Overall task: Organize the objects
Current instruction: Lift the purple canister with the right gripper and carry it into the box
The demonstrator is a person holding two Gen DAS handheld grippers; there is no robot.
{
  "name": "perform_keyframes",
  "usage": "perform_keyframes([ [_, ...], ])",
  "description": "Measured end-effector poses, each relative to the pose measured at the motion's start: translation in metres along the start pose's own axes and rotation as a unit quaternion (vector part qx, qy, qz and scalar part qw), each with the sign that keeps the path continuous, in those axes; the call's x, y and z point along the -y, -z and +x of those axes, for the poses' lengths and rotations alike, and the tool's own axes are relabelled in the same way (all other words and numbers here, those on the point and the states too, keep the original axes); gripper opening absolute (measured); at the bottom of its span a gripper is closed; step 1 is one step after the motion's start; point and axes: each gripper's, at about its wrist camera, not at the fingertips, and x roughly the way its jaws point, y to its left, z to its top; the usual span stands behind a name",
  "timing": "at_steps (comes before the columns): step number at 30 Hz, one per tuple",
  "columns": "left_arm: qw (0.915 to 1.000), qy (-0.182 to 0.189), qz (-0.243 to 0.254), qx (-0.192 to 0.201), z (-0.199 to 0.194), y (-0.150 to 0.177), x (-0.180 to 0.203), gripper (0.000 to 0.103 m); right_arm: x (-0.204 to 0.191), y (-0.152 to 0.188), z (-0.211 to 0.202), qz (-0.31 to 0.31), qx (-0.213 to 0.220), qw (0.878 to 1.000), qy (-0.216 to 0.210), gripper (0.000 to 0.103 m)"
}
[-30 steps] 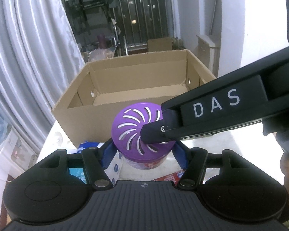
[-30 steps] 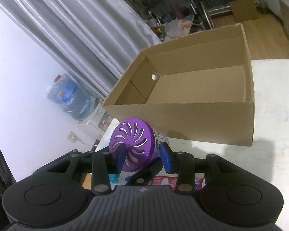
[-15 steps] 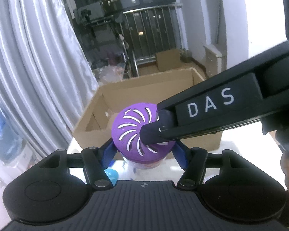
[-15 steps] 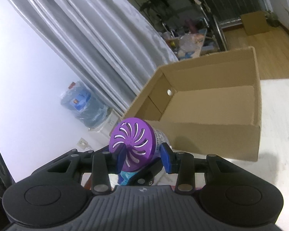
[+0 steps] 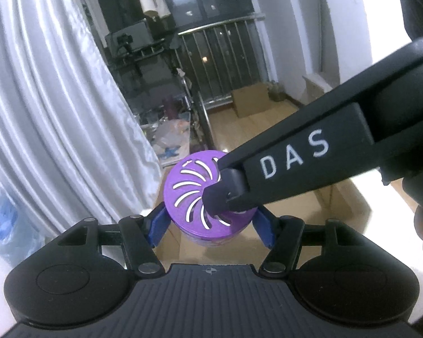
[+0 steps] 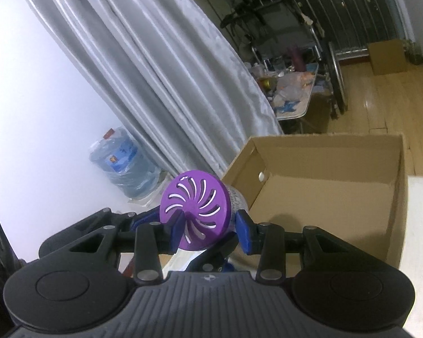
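Note:
A jar with a purple slotted lid (image 5: 194,194) hangs in the air, held from two sides. My left gripper (image 5: 210,226) is shut on its body, blue pads on either side. My right gripper (image 6: 210,231) is shut on it as well, just under the lid (image 6: 196,202). In the left wrist view the right gripper's black finger (image 5: 296,163) marked DAS crosses in from the right and covers part of the lid. The open, empty cardboard box (image 6: 324,197) lies below and to the right of the jar, whose lower part is hidden.
A grey curtain (image 6: 155,70) hangs on the left with a blue water jug (image 6: 124,163) at its foot. A cluttered folding table (image 6: 293,93) and a small box (image 6: 386,56) stand on the wooden floor beyond. A white tabletop (image 6: 420,225) shows right of the box.
Both grippers have risen together with the jar and moved toward the box. The box has dropped low in both views, and more of the room behind shows.

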Motion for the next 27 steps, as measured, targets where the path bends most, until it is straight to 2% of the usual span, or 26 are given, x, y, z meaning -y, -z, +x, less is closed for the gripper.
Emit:
perform_keyframes([
  [5, 0.9993, 0.023, 0.015, -0.026, 0.053, -0.021, -0.017, 0.063, 0.017, -0.035, 0.04, 0.013, -0.025, 0.999, 0.016, 0.045],
  [9, 0.9959, 0.058, 0.01, -0.069, 0.112, -0.036, -0.03, 0.063, 0.046, -0.058, 0.08, 0.037, -0.057, 0.997, 0.032, 0.045],
  [16, 0.9875, 0.075, 0.021, -0.137, 0.193, -0.038, -0.031, 0.063, 0.1, -0.083, 0.149, 0.09, -0.116, 0.988, 0.038, 0.045],
  [27, 0.9758, 0.06, 0.058, -0.202, 0.242, -0.026, -0.027, 0.063, 0.149, -0.078, 0.204, 0.15, -0.164, 0.975, 0.025, 0.045],
])
